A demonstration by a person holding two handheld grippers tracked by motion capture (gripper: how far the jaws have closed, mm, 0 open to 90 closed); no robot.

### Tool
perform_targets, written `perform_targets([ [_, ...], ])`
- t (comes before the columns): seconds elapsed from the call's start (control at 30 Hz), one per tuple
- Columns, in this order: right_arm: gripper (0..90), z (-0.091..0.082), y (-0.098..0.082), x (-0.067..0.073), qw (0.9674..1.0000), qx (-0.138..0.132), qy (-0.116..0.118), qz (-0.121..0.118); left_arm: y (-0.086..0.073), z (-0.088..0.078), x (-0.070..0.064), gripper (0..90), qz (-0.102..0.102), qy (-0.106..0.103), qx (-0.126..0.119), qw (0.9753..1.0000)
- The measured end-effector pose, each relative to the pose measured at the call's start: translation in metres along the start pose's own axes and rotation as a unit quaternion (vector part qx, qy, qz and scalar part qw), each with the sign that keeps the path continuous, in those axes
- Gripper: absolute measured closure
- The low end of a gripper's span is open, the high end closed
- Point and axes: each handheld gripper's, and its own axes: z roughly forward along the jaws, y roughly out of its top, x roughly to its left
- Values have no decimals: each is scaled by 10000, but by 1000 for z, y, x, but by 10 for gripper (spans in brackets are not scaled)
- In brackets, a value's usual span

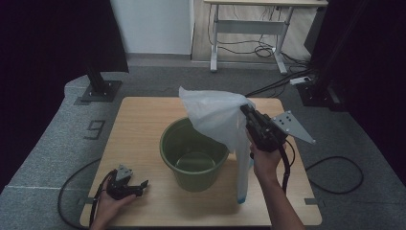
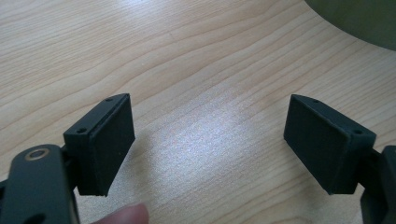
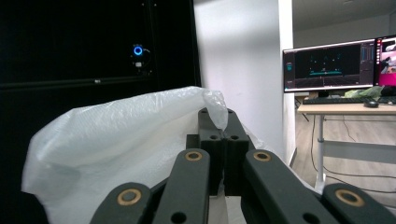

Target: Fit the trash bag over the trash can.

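So far I judge this as barely begun: the bag is lifted and partly opened, yet it is not seated in the bucket. Nearest to me, my left tongs [image 1: 141, 183] rest low on the counter [image 1: 143, 120] by its front left corner, jaws spread wide apart with nothing but bare wood grain between them in the left gripper view, and a fingertip just creeps in at the bottom of that view. They sit near the green bucket [image 1: 194, 155] but apart from it. The bucket stands upright mid-counter, and its inside looks empty. My right tongs [image 1: 245, 109] are raised above the bucket's right rim, pressed together on a pinch of the white plastic bag [image 1: 213, 117]; in the right gripper view a fold of film pokes up between the closed pads. The bag billows over the far right part of the bucket, while a long tail hangs down outside the rim to the counter, ending in a bluish edge. What is left, I think, is to find the mouth, spread it with both tongs, and drape it round the rim; that hanging tail and the clingy film may get in the way. Farther off, on the floor, I see cables, a dark stand [image 1: 100, 86] and a desk [image 1: 253, 28] with monitors [image 3: 329, 63].
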Motion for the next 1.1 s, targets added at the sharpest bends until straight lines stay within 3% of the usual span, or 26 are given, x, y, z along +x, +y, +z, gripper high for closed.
perform_targets([
  [0.53,890,15,15,7,9998,-136,-109,-76,-1,0,1,161,-13,-5,-7,10000],
  [0.93,890,12,19,12,9995,-246,-142,-105,-1,0,2,161,-20,-11,-7,10000],
  [1.1,890,12,20,14,9995,-298,-70,7,0,-2,2,160,-136,-154,-82,9998],
])
